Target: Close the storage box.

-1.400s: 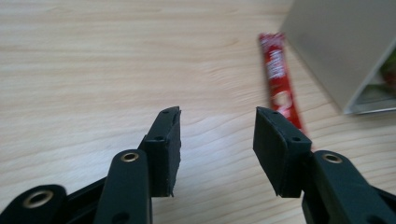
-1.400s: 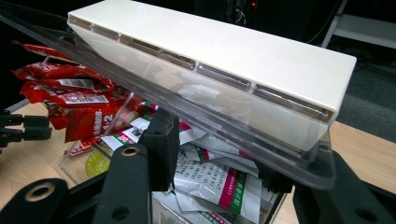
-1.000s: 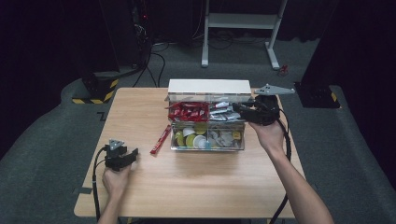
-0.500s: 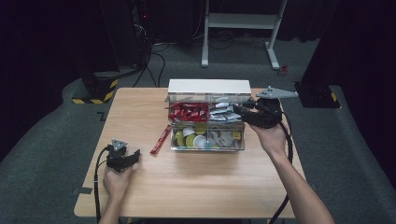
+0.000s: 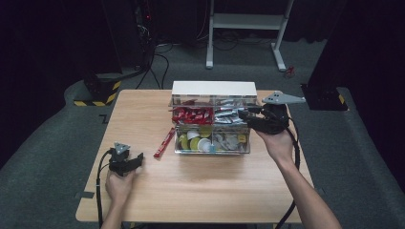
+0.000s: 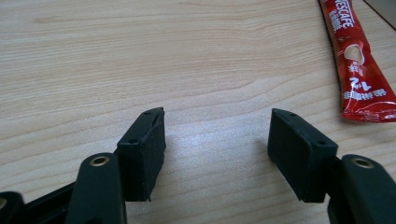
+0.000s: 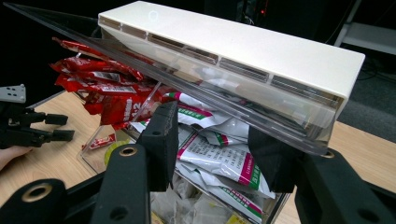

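Observation:
A clear compartment box (image 5: pixel 212 151) stands mid-table with its lid (image 5: pixel 212 88) raised at the back. My right gripper (image 5: pixel 242 114) reaches in from the box's right side. In the right gripper view its jaws (image 7: pixel 215 126) stand apart just under the tilted clear lid (image 7: pixel 233 42), above white-and-silver sachets (image 7: pixel 219 158), pressing on nothing. My left gripper (image 5: pixel 138 160) rests low at the table's front left. Its jaws (image 6: pixel 217 126) have just been opening and have only bare wood between them. A red Nescafe stick (image 6: pixel 357 60) lies beyond them to the right, left of the box (image 5: pixel 164 142).
Red sachets (image 5: pixel 191 114) fill the box's rear left compartment, and silver ones (image 5: pixel 229 114) the rear right. Round yellow and white pods (image 5: pixel 196 140) sit front left. The left gripper (image 7: pixel 60 126) is visible far off in the right gripper view. Dark floor surrounds the table (image 5: pixel 200 191).
The left gripper's jaws stand a little wider apart than a second ago. Both hands keep nearly the same place.

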